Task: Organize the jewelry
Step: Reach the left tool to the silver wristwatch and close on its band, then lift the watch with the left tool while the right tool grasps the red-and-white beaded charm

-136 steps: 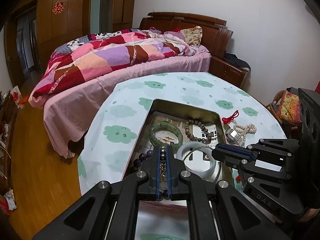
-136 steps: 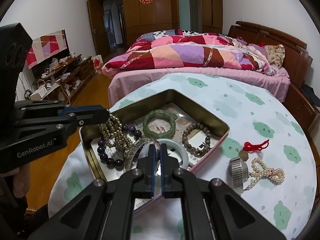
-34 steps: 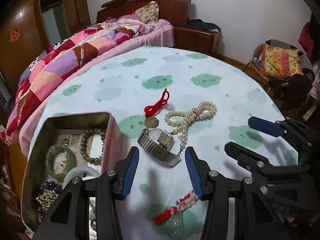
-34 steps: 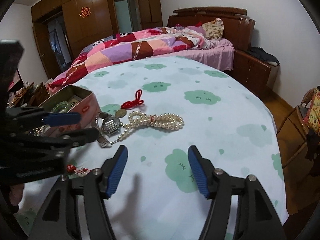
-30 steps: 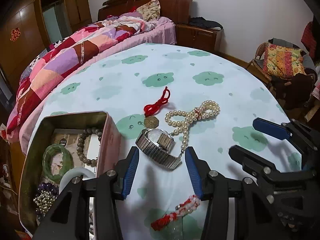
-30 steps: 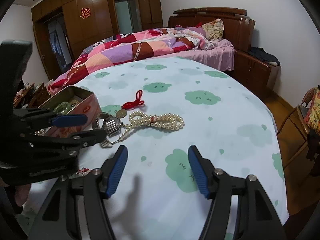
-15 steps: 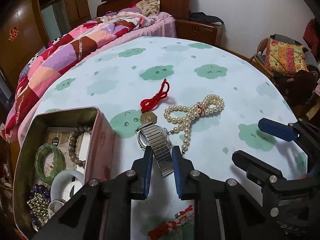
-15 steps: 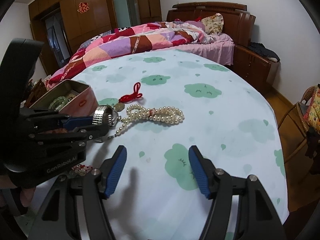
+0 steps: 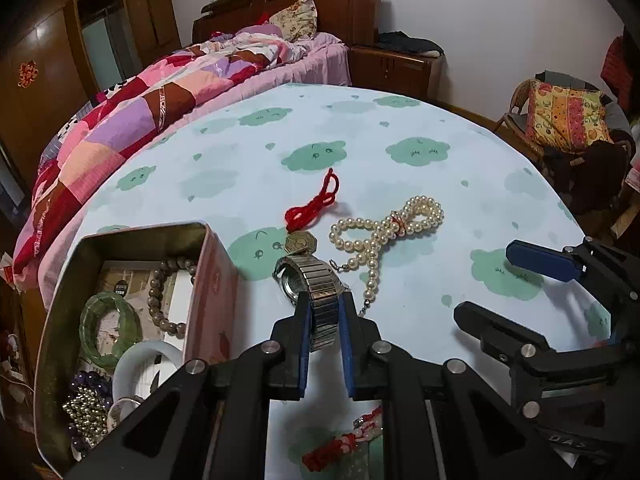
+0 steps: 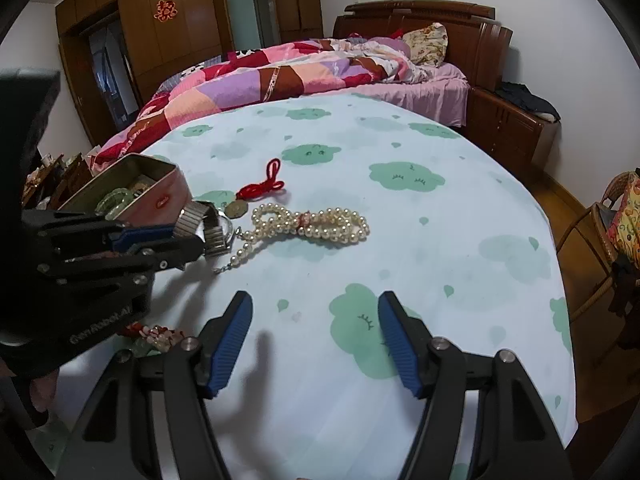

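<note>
A silver watch (image 9: 316, 284) with a metal band stands tilted up on the cloud-print tablecloth (image 9: 400, 184), beside the pink tin box (image 9: 212, 280). My left gripper (image 9: 324, 304) is closing, and its blue pads press the band from both sides. In the right wrist view the watch (image 10: 212, 232) sits at the left gripper's (image 10: 176, 236) tips. Just past it lie a pearl necklace (image 9: 384, 232) and a red cord with a coin pendant (image 9: 314, 204). The tin holds several bracelets. My right gripper (image 10: 316, 320) hovers open over bare cloth, nothing between its fingers.
A red-and-white bead bracelet (image 9: 344, 444) lies near the table's front edge under the left gripper. A bed with a patchwork quilt (image 10: 280, 76) stands beyond the round table. A wicker chair with a cushion (image 9: 568, 116) is off to the right, past the table edge.
The left gripper's jaws have come together from wide apart onto the watch band, and the watch has tipped up from lying flat. The right gripper has stayed put and open.
</note>
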A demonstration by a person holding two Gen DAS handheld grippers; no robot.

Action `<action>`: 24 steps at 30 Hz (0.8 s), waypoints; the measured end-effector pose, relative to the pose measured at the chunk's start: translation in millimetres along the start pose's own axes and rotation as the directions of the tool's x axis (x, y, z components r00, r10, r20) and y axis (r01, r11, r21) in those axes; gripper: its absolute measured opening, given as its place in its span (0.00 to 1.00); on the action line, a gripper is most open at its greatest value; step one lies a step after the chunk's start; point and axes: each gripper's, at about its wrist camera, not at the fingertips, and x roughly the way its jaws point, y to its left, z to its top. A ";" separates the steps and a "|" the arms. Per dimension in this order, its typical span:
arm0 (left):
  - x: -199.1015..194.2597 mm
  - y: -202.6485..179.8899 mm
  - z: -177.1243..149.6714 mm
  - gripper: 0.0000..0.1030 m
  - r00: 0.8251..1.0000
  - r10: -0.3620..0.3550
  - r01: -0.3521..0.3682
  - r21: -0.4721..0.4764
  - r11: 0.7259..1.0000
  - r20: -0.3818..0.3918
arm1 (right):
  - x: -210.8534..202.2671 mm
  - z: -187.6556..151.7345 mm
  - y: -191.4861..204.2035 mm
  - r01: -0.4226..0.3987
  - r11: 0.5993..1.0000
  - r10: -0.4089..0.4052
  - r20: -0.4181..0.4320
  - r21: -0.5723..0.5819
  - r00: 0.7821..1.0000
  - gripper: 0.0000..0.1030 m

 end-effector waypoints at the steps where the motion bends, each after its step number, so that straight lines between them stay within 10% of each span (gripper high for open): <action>1: -1.5 0.0 0.3 0.12 1.000 0.000 0.000 0.001 1.000 0.005 | -0.1 -0.1 0.6 0.002 1.000 -0.002 0.000 -0.002 1.000 0.66; 15: -63.1 18.9 -1.5 0.11 0.993 -0.009 0.013 -0.033 0.999 0.116 | -5.4 -1.3 7.0 0.001 0.999 0.000 0.026 -0.032 1.000 0.66; 24: -91.6 31.8 -23.5 0.11 0.990 -0.022 0.028 -0.042 0.999 0.140 | -5.3 -7.0 56.3 -0.146 0.974 0.144 -0.026 -0.175 0.989 0.66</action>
